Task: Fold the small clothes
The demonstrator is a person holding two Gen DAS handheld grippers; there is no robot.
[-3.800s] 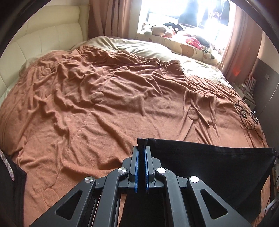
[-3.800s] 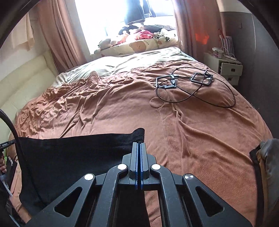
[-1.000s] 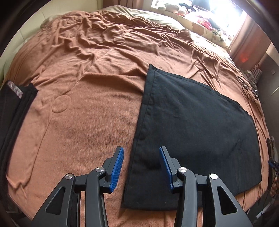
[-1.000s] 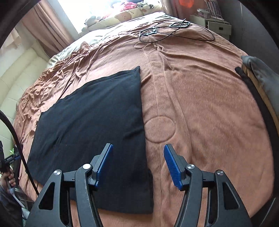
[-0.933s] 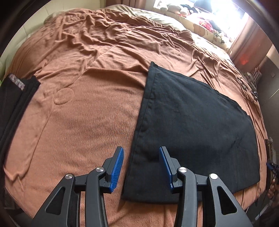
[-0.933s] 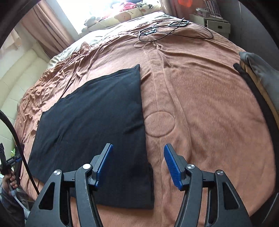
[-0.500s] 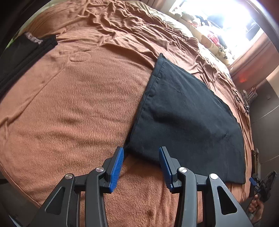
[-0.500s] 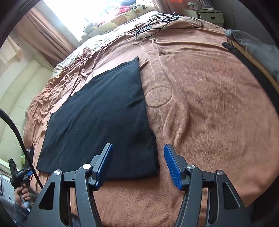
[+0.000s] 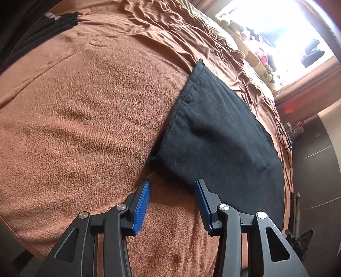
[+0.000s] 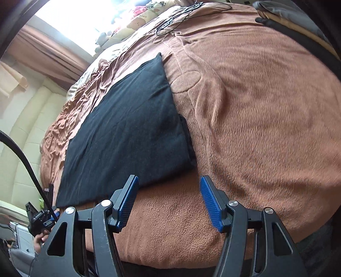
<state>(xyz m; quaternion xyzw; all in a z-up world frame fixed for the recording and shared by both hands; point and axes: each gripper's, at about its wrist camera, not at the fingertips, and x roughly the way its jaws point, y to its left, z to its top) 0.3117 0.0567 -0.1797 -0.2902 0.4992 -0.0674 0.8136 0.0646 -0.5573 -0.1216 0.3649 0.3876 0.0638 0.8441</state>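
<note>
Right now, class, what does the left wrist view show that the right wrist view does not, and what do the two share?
Only the left wrist view shows the open left gripper and a folded dark pile at the far left. Only the right wrist view shows the open right gripper, a cream headboard and tangled cables. Both share the black garment lying flat on the brown blanket, just ahead of each gripper's empty jaws.

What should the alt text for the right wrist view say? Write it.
A black cloth lies flat on a brown blanket, its near corner just beyond the open, empty jaws of the right gripper. A cable lies far off.
</note>
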